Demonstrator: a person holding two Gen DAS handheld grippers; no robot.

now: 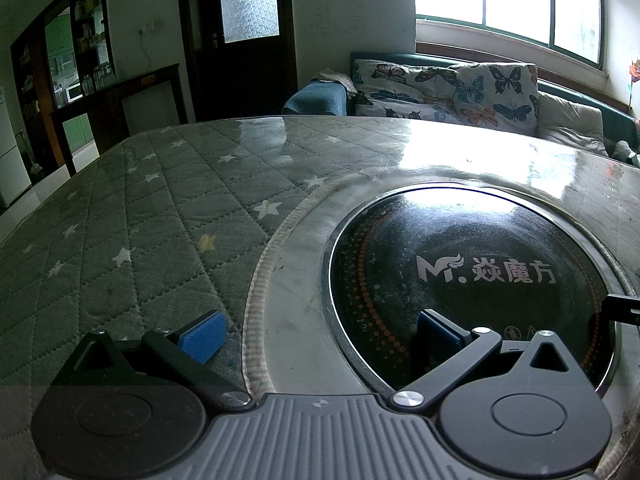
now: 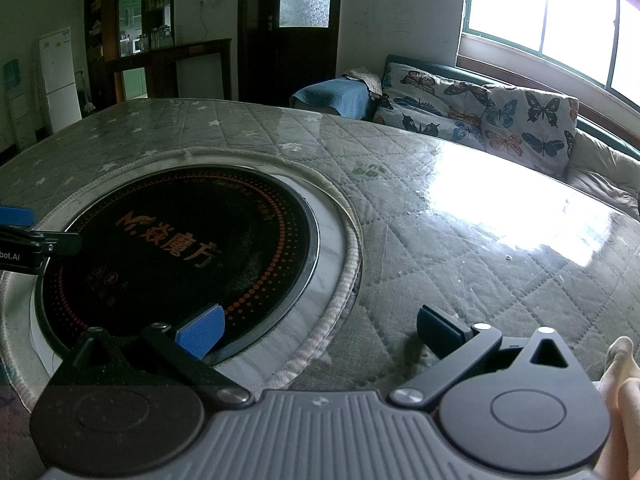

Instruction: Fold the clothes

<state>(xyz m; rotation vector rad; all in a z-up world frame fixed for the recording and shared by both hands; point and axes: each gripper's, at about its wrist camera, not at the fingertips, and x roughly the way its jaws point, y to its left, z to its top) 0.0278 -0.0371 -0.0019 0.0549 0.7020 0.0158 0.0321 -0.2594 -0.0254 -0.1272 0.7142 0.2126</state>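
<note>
No garment shows in either view. My left gripper (image 1: 320,334) is open, its blue pads wide apart above the table, one over the quilted star-pattern cover (image 1: 132,216) and one over the black round cooktop (image 1: 460,276). My right gripper (image 2: 320,334) is open too, with nothing between its fingers; its left pad hangs over the cooktop (image 2: 180,248) and its right pad over the quilted cover (image 2: 460,240). The left gripper's finger (image 2: 20,228) pokes into the right wrist view at the left edge.
A glass sheet lies over the quilted cover. Behind the table stands a sofa with butterfly cushions (image 1: 452,88) and a blue blanket (image 1: 316,98). A dark door (image 1: 244,36), shelves and a white fridge (image 2: 60,80) are further back. A person's fingers (image 2: 620,380) show at lower right.
</note>
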